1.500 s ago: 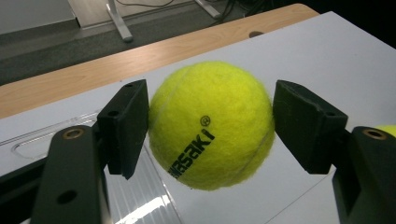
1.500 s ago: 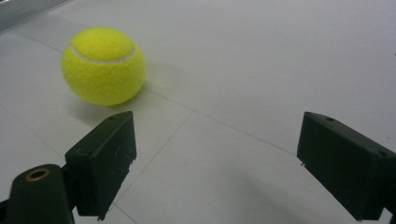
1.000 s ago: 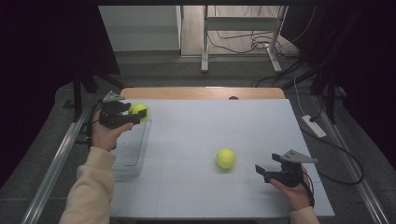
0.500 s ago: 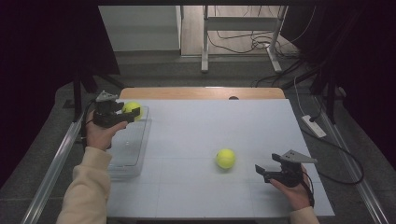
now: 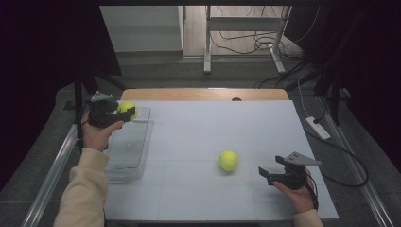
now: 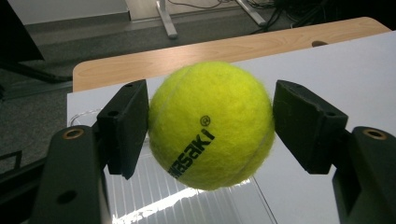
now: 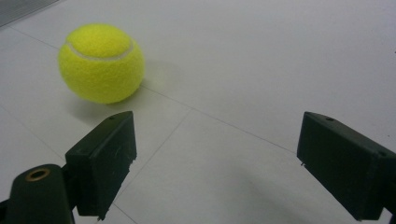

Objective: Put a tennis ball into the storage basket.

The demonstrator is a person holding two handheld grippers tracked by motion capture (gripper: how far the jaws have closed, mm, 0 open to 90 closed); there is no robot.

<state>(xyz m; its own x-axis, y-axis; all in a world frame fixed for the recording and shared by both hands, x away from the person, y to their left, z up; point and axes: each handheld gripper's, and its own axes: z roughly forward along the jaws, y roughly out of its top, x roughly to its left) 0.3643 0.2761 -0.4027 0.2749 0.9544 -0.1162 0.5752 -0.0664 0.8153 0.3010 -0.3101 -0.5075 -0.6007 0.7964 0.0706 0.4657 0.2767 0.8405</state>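
Left gripper [image 6: 210, 135] clamps a tennis ball [image 6: 211, 125] dead center. Right gripper [image 7: 217, 163] gapes wide — the second ball [image 7: 101, 63] sits upper left, outside its jaws.

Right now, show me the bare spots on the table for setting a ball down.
Free: the white table between the clear tray and loose ball, and its far right corner. Crowded: between that ball and the right gripper.

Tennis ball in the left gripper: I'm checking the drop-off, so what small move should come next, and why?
Probably lower it a little, then open the jaws. The left gripper is shut on the tennis ball, held above the far end of the clear tray, so a short drop should land it inside.
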